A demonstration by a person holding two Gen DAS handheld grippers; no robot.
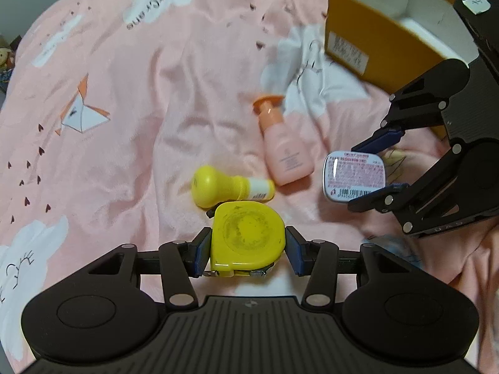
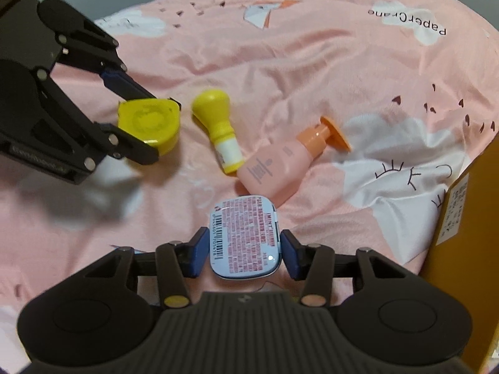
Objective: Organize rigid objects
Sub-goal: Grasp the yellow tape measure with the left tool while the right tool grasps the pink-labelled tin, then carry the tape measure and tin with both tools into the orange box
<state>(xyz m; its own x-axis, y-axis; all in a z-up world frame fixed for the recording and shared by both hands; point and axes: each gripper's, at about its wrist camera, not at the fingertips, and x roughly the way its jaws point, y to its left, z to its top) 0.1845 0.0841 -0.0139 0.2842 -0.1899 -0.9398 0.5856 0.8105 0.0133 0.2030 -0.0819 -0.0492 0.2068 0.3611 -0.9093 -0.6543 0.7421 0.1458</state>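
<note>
The flat yellow plastic tape measure (image 1: 248,238) is clamped by its two side edges in the left tool (image 1: 248,251), above the pink printed bedsheet (image 1: 140,109). It is judged stiff, fairly dense and smooth, so a grip across the flat sides suits it. The small pale-blue rounded metal tin (image 2: 246,238) is pinched across its width by the right tool (image 2: 244,254); it is judged light, rigid and rather slippery. A barcode and dense red print are seen on the tin, with "MINT" barely legible. "PaperCrane" is printed on the sheet. The open orange cardboard box (image 1: 368,37) stands near.
</note>
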